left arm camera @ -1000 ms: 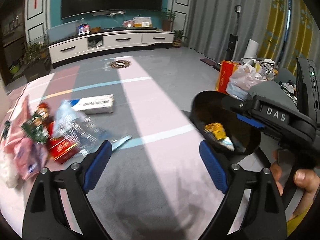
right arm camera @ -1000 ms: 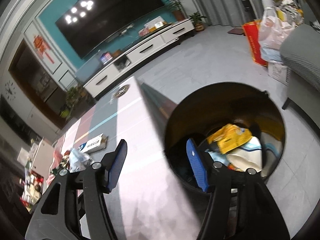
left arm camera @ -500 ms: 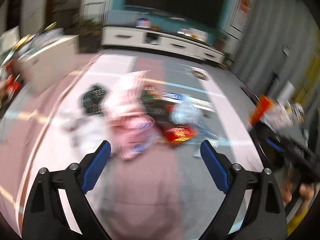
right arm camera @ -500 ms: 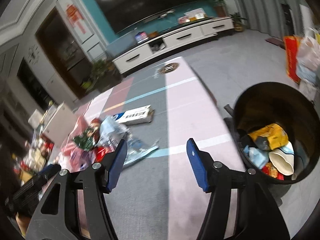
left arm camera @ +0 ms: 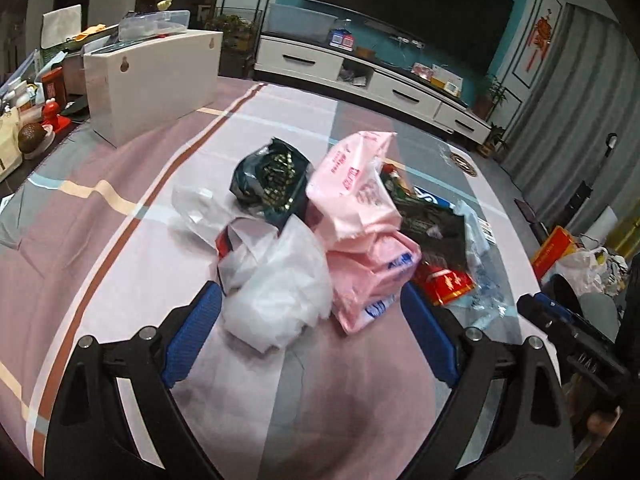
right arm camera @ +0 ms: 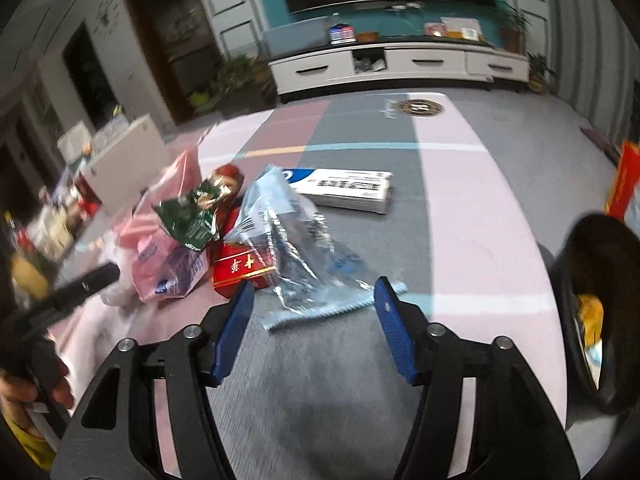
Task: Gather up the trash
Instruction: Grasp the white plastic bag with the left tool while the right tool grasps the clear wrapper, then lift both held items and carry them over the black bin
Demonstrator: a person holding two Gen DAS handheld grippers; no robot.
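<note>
A trash pile lies on the cloth-covered table (left arm camera: 120, 280). In the left wrist view my open, empty left gripper (left arm camera: 312, 320) is close in front of a crumpled white plastic bag (left arm camera: 280, 296) and a pink bag (left arm camera: 364, 240), with a dark green wrapper (left arm camera: 272, 176) behind. In the right wrist view my open, empty right gripper (right arm camera: 316, 312) hovers just before a clear blue plastic wrapper (right arm camera: 296, 252). A red packet (right arm camera: 240, 268), a green wrapper (right arm camera: 188, 220) and a white-blue box (right arm camera: 344, 188) lie around it. The black trash bin (right arm camera: 592, 308) stands at the right edge.
A white box (left arm camera: 152, 80) and clutter sit at the table's far left. A TV cabinet (right arm camera: 396, 64) lines the back wall. A red bag (left arm camera: 554, 252) and filled plastic bags stand on the floor at right, beyond the table edge.
Both grippers have swung left, away from the bin and toward the trash pile. The left now faces the white and pink bags; the right faces the clear blue wrapper.
</note>
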